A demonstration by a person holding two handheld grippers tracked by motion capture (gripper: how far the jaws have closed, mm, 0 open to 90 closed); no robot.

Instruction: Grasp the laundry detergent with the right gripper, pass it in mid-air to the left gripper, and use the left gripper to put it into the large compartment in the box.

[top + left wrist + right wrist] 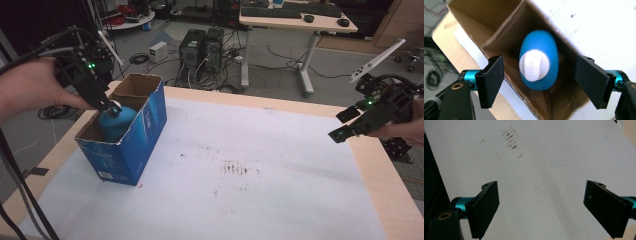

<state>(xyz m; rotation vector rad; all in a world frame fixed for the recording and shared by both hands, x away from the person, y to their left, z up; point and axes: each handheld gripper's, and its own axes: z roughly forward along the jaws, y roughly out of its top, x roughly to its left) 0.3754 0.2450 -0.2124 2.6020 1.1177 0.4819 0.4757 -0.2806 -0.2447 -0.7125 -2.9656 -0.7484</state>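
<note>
White-covered table (280, 190) is carrying an open blue cardboard box (142, 137) near its left edge. Blue bottle with white cap (538, 63) is sitting inside the box, touching neither pad. Left gripper (539, 80) is hovering over it, jaws spread apart, released. Right gripper (541, 207) is hanging over bare table, jaws wide, holding nothing.

Both grippers are black with flat rectangular black pads (492, 80) on teal cylindrical mounts. The left gripper (111, 107) has a green light, a brass-ringed screw hole and grey cables; the right gripper (345, 125) has green lights.
</note>
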